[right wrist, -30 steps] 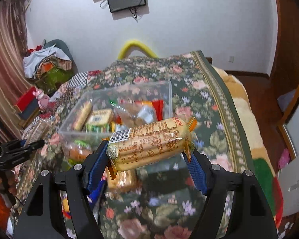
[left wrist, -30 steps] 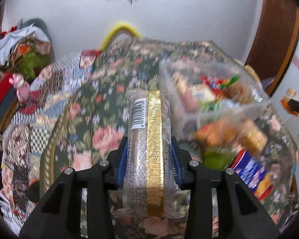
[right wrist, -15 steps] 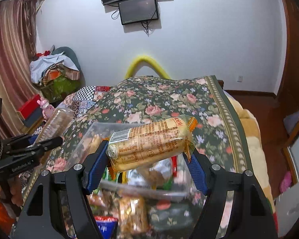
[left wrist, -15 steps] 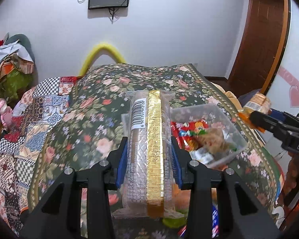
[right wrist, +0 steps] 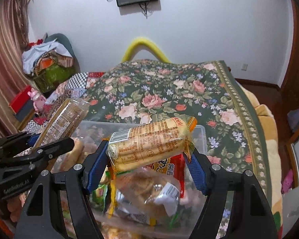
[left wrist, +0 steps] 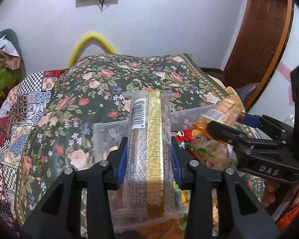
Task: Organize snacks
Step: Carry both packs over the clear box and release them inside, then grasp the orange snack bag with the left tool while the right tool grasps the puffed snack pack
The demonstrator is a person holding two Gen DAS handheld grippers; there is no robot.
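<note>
My left gripper (left wrist: pixel 149 161) is shut on a clear biscuit pack with a gold strip (left wrist: pixel 149 145), held upright over the clear plastic snack bin (left wrist: pixel 109 127). My right gripper (right wrist: pixel 147 159) is shut on a yellow wafer pack (right wrist: pixel 149 145), held crosswise above the same bin (right wrist: pixel 201 137). Each gripper shows in the other's view: the right one (left wrist: pixel 229 123) at the right, the left one (right wrist: pixel 49 139) at the left with its pack (right wrist: pixel 63 119). The bin holds several wrapped snacks, among them a red packet (right wrist: pixel 171 169).
The bin stands on a bed with a dark floral blanket (right wrist: pixel 165 91). A yellow curved tube (right wrist: pixel 143 45) rises behind it by the white wall. Piled clothes and boxes (right wrist: pixel 49 63) lie at the left; a wooden door (left wrist: pixel 259 35) is at the right.
Both grippers have moved in over the bin with their packs and come closer together. The bin now sits directly under both.
</note>
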